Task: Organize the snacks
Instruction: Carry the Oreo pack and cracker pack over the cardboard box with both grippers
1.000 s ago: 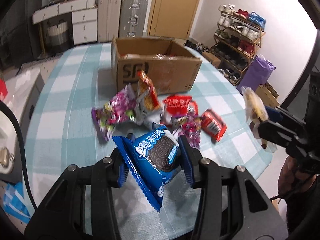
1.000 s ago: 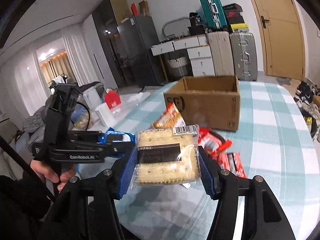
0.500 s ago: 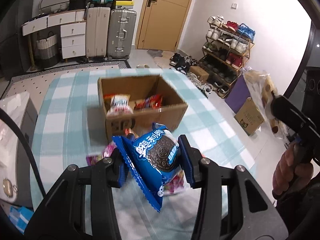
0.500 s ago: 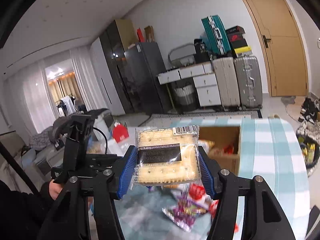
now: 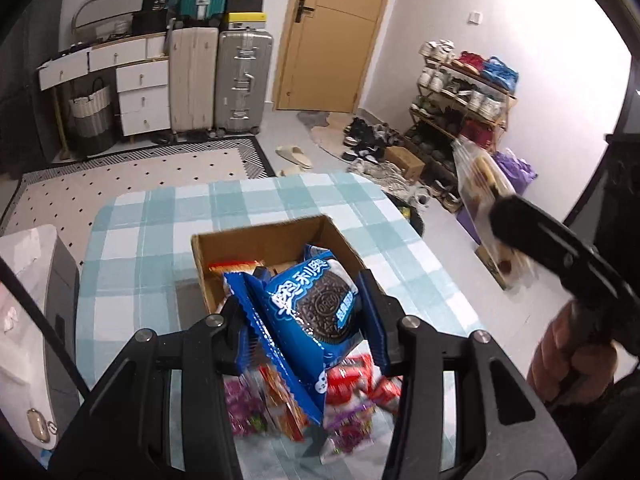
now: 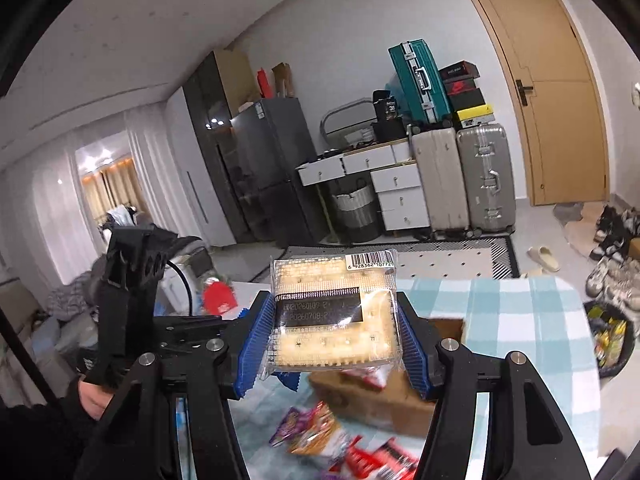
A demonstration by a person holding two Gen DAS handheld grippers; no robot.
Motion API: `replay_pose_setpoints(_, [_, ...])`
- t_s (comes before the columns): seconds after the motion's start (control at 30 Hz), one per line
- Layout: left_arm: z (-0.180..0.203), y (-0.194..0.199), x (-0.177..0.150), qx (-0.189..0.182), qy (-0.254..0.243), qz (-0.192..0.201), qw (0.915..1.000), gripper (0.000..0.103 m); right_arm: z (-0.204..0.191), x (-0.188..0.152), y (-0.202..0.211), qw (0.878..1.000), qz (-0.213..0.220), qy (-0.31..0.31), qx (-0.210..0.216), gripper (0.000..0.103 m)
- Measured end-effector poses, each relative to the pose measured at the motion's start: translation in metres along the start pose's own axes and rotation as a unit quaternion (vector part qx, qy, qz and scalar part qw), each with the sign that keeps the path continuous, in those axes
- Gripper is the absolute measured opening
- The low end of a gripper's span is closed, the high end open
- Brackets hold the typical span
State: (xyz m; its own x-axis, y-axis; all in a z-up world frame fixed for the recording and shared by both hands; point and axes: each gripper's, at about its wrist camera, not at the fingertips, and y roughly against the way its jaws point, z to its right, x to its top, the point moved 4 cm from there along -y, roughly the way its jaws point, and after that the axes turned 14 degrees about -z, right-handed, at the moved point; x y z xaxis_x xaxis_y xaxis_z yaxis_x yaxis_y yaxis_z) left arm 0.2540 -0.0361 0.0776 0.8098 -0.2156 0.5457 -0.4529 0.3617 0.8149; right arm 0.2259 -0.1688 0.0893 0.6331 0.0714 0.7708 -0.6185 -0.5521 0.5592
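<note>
The blue Oreo packet (image 5: 316,312) sits clamped between the blue pads of the left gripper (image 5: 306,322), held in the air over the near edge of the cardboard box (image 5: 256,242). The packet tilts, with its crimped end pointing down toward the near side. The open box stands on the counter (image 5: 132,248), which wears a teal-and-white checked cloth, and a few packets lie inside it, one orange-edged. On the counter just near of the box lies a blurred heap of loose snacks (image 5: 348,420), purple, red and orange.

The right gripper (image 6: 334,330) is closed on a clear-wrapped cracker pack (image 6: 332,312), held upright with its barcode at the top right corner and a dark date strip across the middle. In the left wrist view the same pack shows at the far right, raised well off the counter and to the right of the box.

Past the counter stand two upright suitcases (image 5: 220,80), a white drawer unit (image 5: 142,94), a tan door (image 5: 332,36) and a shoe rack (image 5: 460,100) at the far right wall.
</note>
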Motion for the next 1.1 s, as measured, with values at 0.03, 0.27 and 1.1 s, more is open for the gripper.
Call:
replay_pose_setpoints(0.03, [-0.001, -0.004, 0.006, 0.003, 0.0, -0.001, 1.0, 0.041, 0.0, 0.003, -0.004, 1.0, -0.001, 0.002, -0.005, 0.059])
replay_pose_setpoints(0.27, [-0.023, -0.052, 0.041, 0.018, 0.029, -0.014, 0.9993, 0.041, 0.017, 0.016, -0.046, 1.0, -0.022, -0.008, -0.017, 0.059])
replay_pose_setpoints(1.1, [-0.087, -0.203, 0.041, 0.022, 0.091, -0.107, 0.9899, 0.041, 0.099, -0.023, -0.188, 0.989, -0.13, -0.055, -0.054, 0.062])
